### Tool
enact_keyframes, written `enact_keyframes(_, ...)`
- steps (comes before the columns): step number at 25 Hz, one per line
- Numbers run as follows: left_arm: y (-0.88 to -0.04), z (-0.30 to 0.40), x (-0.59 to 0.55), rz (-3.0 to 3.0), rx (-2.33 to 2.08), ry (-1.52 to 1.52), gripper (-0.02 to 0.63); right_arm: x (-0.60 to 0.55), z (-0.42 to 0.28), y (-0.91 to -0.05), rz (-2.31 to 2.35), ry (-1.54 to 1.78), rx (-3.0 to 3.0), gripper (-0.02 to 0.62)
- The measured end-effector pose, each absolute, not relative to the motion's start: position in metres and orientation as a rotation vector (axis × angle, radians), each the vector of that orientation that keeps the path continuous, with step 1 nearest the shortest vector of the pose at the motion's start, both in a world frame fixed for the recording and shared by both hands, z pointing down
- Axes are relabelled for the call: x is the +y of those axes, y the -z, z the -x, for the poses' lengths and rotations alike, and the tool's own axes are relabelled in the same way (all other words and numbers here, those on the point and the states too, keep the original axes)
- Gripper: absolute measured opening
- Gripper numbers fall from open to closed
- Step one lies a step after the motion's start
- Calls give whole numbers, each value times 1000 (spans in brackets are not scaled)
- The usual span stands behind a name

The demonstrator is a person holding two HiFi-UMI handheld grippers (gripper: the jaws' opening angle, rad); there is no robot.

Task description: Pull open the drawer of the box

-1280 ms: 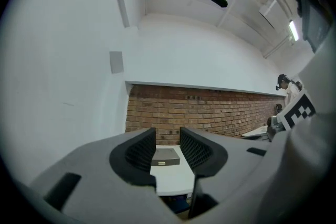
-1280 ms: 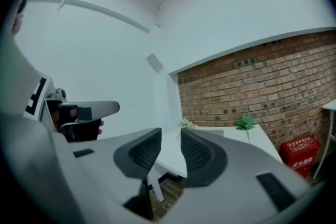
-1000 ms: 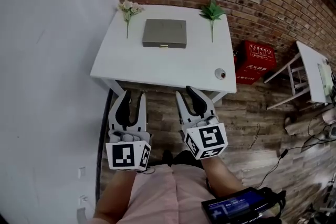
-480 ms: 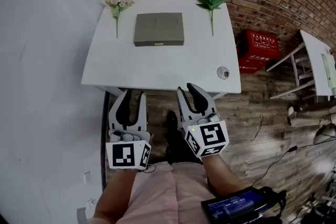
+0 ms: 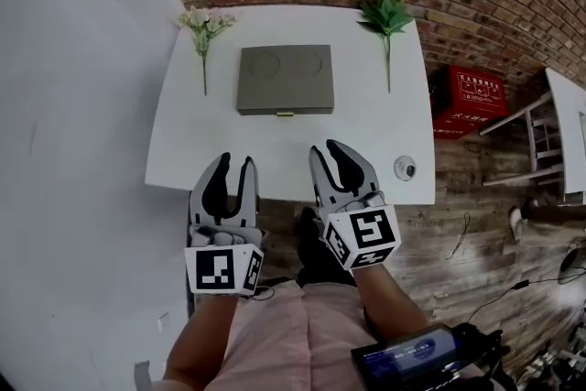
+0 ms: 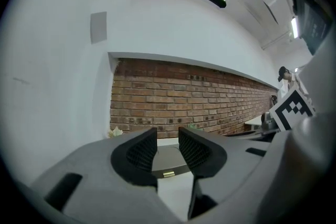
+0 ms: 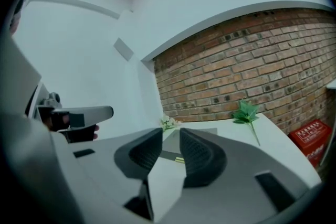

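Note:
A flat grey box (image 5: 286, 80) lies on the white table (image 5: 366, 142), its small brass drawer handle (image 5: 285, 114) on the side facing me. My left gripper (image 5: 229, 166) hangs open over the table's near edge, short of the box, with nothing between its jaws. To its right, my right gripper (image 5: 335, 151) is open and empty too. In the left gripper view the box (image 6: 167, 162) and handle (image 6: 168, 173) show through the gap of the left gripper (image 6: 167, 130). The right gripper (image 7: 171, 131) frames the handle (image 7: 179, 160) the same way.
A sprig of white flowers (image 5: 203, 23) lies left of the box and a green leafy sprig (image 5: 386, 14) right of it. A small round object (image 5: 404, 167) sits at the table's near right corner. A brick wall stands behind; a red crate (image 5: 476, 96) is on the floor to the right.
The view has closed in on the table. Both grippers have gone from hanging in front of the table to reaching over its near edge, nearer the box.

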State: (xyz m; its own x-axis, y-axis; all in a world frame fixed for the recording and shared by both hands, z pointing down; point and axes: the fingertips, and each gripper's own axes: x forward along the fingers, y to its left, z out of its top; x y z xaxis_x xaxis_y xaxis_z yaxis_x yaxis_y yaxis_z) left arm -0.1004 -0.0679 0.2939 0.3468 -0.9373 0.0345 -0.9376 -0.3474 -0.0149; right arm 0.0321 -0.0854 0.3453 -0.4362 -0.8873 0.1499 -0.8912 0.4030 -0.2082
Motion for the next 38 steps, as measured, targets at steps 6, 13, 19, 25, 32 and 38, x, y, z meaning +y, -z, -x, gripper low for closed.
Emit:
enact_keyframes(6,-275,92,-119,-2601,-1826,-48,124,-143,-34,-327,-1640,-362,-2668,107)
enact_keyframes(13,-243,98,-147,-2630,-1907,14,121,-184,-28,-294,-1626,-276,-2744,107)
enact_keyframes(19,-237,108,-168,-2620,-1930,26,120,-207,-18,-290,-1607,-278,-2753,107)
enact_keyframes(25,-254,119,-189,-2624,-1881,-12,118,-226,-8,-311,-1619,-377,-2715,110)
enact_keyframes(32,-286,134,-207,-2585,-1797,-66,115,-230,2,-359,-1619,-534,-2611,110)
enact_keyframes(38,-325,137,-211,-2548,-1725,-121,115,-215,7,-416,-1598,-676,-2513,109)
